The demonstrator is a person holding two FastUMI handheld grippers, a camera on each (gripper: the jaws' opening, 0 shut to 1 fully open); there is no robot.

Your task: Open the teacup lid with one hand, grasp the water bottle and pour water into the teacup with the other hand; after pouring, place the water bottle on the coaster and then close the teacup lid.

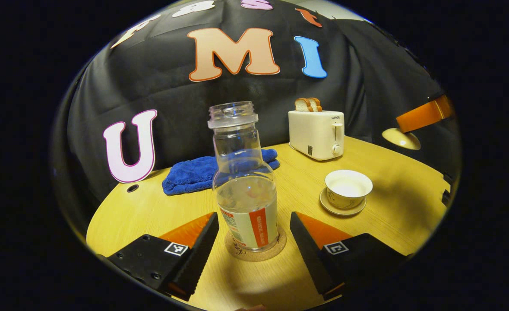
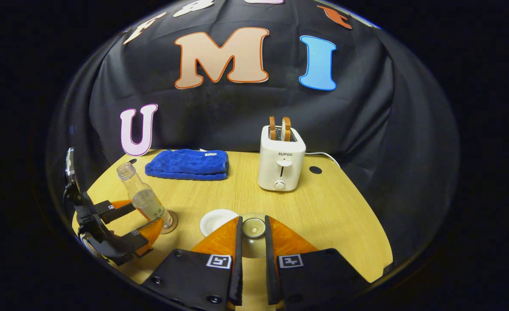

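Standing on the wooden table (image 1: 384,160), left claw (image 1: 254,242) gapes around bottle (image 1: 245,185); right claw (image 2: 253,242) clamps lid (image 2: 253,227).

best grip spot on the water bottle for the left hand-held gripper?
Take the water bottle at its wide labelled lower body, coming in level from the front. It stands upright on the coaster, uncapped, between the open fingers of the left hand-held gripper; the neck is narrower.

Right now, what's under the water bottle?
The water bottle stands upright on a round cork coaster on the table; the coaster's rim shows around its base. The coaster's middle is covered by the bottle. The left gripper is open, with a finger on either side of the bottle.
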